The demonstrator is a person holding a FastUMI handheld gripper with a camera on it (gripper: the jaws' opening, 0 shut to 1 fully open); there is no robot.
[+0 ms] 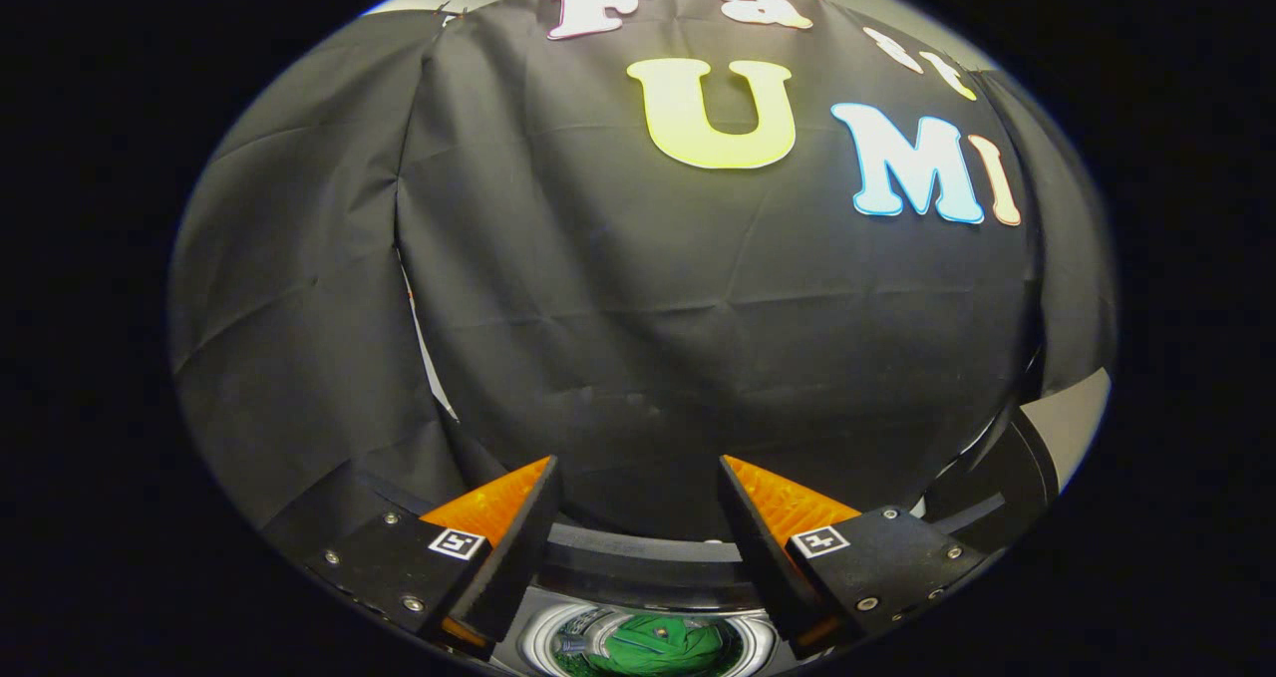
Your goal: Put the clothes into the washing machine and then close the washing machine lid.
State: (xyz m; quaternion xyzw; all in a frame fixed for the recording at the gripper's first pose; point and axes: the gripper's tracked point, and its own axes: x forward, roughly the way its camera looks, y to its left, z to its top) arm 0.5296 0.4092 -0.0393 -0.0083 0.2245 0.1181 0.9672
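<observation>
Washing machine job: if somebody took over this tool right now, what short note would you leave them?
Tool: open, nothing between its fingers, held above the washing machine and pointed at the booth's black cloth wall.
Clothes: a green garment lies inside the drum, just below and between the fingers.
Done: the garment appears to be loaded.
Left: close the washing machine lid. The drum is open from above; I cannot tell where the lid sits, so find it before moving.
</observation>
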